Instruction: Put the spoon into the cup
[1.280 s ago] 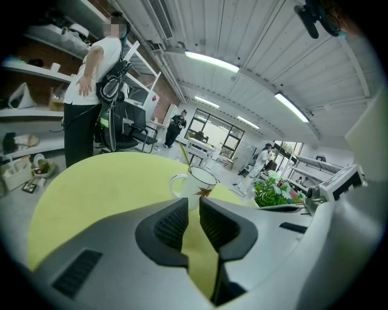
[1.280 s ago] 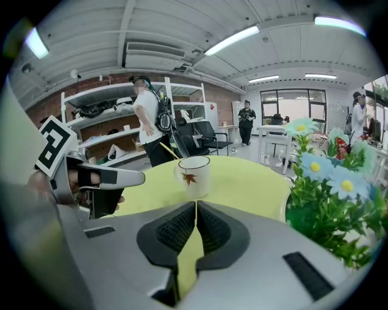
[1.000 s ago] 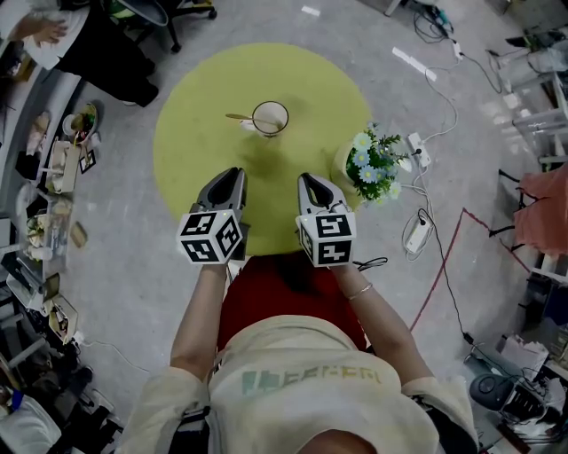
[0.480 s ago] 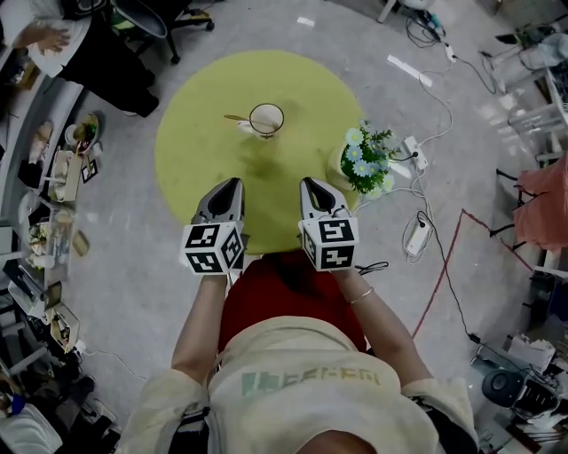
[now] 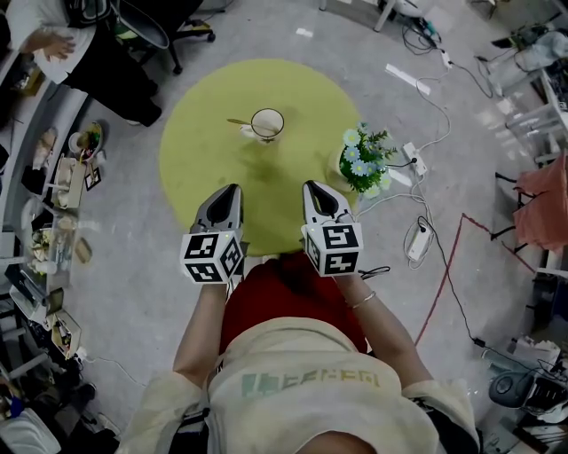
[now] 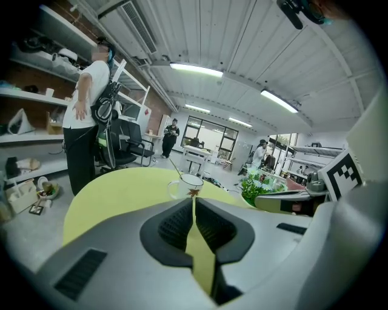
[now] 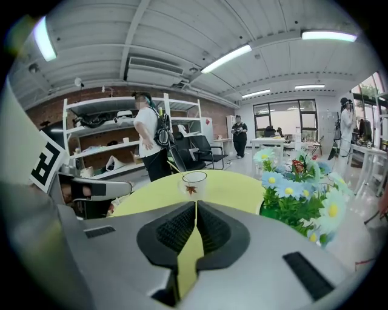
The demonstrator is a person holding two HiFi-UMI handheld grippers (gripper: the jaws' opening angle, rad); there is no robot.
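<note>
Status: spoon (image 5: 240, 122) in cup (image 5: 267, 123), left tool (image 5: 232, 188) and right tool (image 5: 312, 186) closed

**Change from the earlier head views**
- Both tools have drawn back toward the person's body. They sit lower in the head view than one second ago.
- The gap from the tool tips to the cup is wider.
- The cup and spoon lie on the bench (image 5: 200, 155) as before. The spoon bowl is inside the cup and the handle slants out over the rim.

**Tool state**
- Left tool: the jaws meet at the tips, with nothing between them.
- Right tool: the jaws meet at the tips, with nothing between them.
- The tools are level with each other and apart, side by side.

**Task item location**
- The cup stands upright, well ahead of both tools, roughly on the line midway between them.
- The spoon handle points away to the left of the cup, as seen from the tools.

**Edges and free room**
- Both tool tips hang over the near rim of the round bench.
- The bench top between the tools and the cup is bare.
- A flower pot (image 5: 364, 164) stands at the bench edge, ahead and just right of the right tool.
- A power strip (image 5: 417, 241) and a cable (image 5: 444, 97) lie on the floor (image 5: 133, 266), right of the right tool.
- A chair (image 5: 169, 18) and a standing person (image 6: 85, 115) are beyond the far rim, left of the left tool's line.
</note>
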